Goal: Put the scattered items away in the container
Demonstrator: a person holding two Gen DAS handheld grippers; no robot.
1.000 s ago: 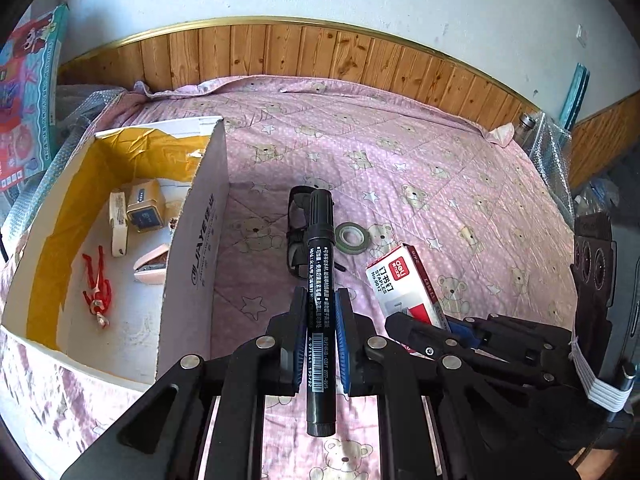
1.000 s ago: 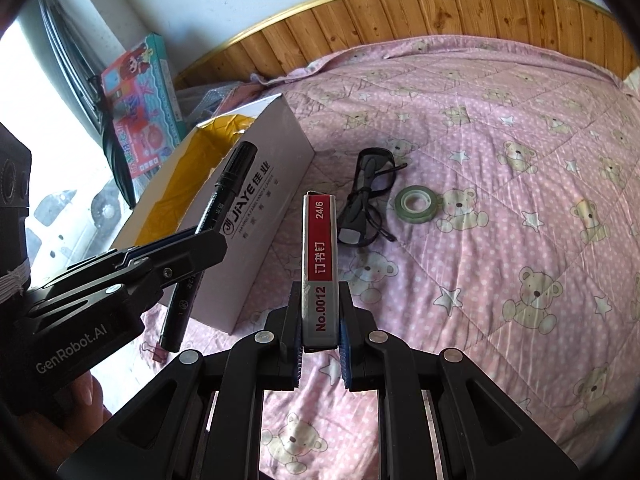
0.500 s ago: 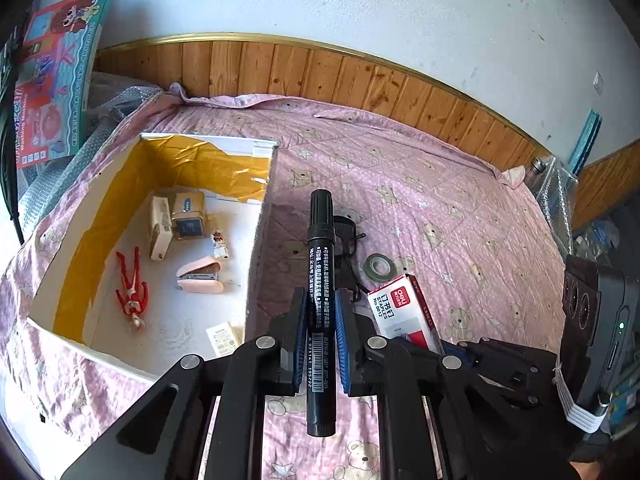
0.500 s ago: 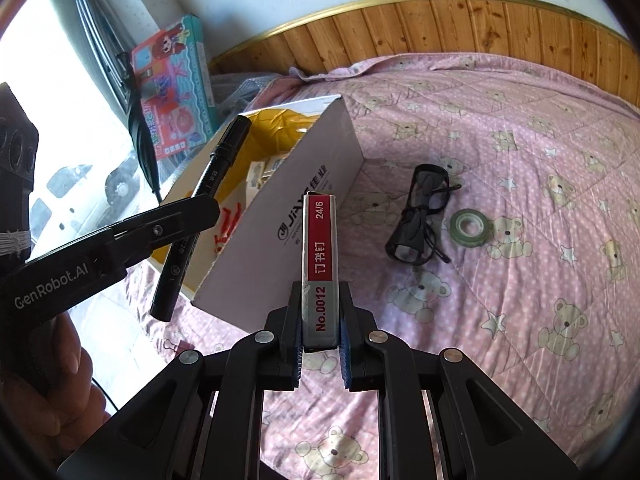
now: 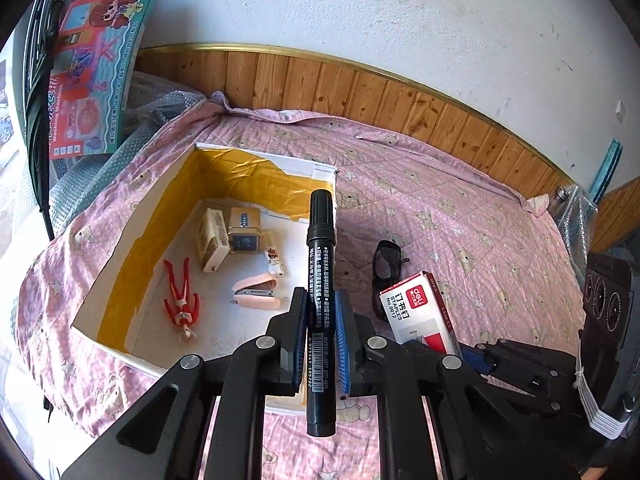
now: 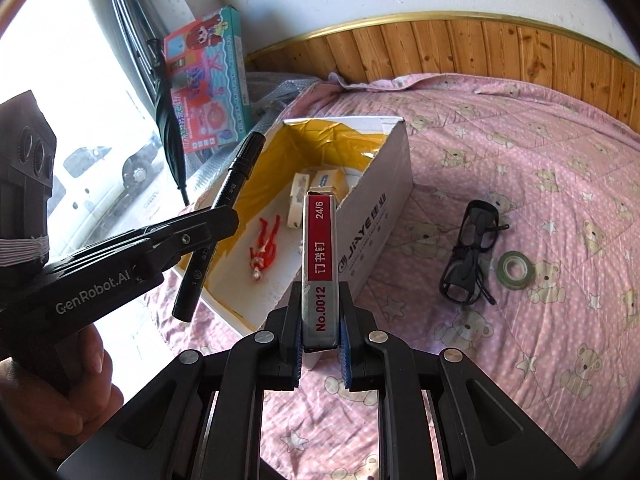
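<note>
My left gripper (image 5: 320, 312) is shut on a black marker (image 5: 320, 264), held above the near right wall of an open cardboard box (image 5: 132, 216) lined with yellow tape. Inside the box lie a red figure (image 5: 182, 304), a pink stapler (image 5: 256, 294) and small packets (image 5: 212, 238). My right gripper (image 6: 320, 320) is shut on a red-and-white staples box (image 6: 320, 264), raised near the cardboard box's (image 6: 376, 216) front corner. The left gripper (image 6: 216, 224) with the marker (image 6: 224, 216) appears in the right wrist view too. Black glasses (image 6: 472, 256) and a green tape roll (image 6: 515, 269) lie on the pink bedsheet.
A toy washing-machine carton (image 5: 92, 76) and a folded umbrella (image 6: 168, 112) lean at the left by the window. A wooden wall panel (image 5: 360, 96) runs behind the bed. Bubble wrap (image 5: 576, 224) sits at the bed's right edge. A hand (image 6: 52, 384) holds the left gripper.
Both grippers have risen and shifted left toward the cardboard box, still holding the marker and the staples box. More of the box's inside now shows.
</note>
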